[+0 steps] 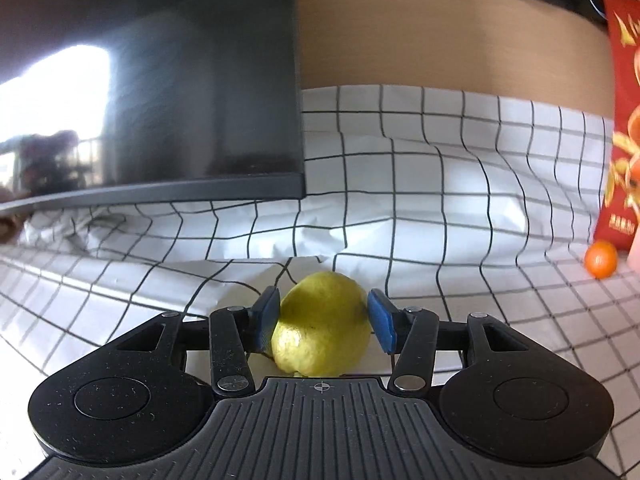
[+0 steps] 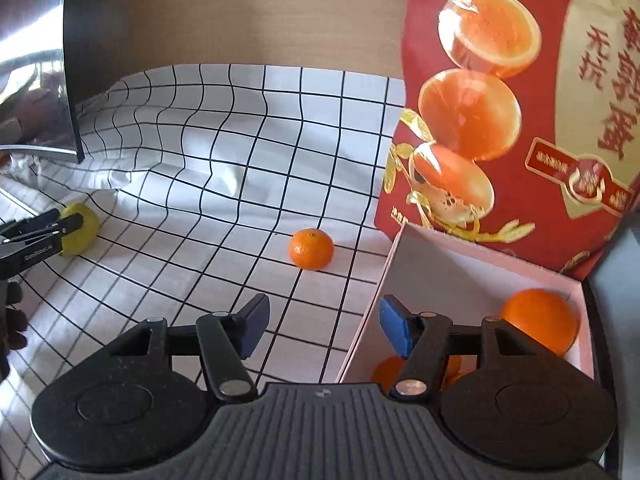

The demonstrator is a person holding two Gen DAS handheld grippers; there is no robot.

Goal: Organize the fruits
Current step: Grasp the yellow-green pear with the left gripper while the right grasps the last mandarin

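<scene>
the left gripper [image 1: 322, 322] has its jaws around the lemon [image 1: 322, 324] on the checked worktop [image 1: 460, 208]; the left pad touches, the right shows a gap. firm, waxy, likely to roll: grip its middle. the right gripper [image 2: 322, 330] is half open, empty. beyond lies a mandarin [image 2: 311, 249].

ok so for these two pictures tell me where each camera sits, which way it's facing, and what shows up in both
Left wrist view: sits on the left hand-held gripper, looking forward and slightly down along its blue pads, which flank a yellow-green fruit on the checked cloth; a dark screen lies beyond.
Right wrist view: sits on the right hand-held gripper, open and empty, facing the cloth and the box holding oranges; the left gripper and some fingers show at the left edge.
Shared: the yellow-green fruit, the loose small orange, cloth, screen and red lid.
</scene>
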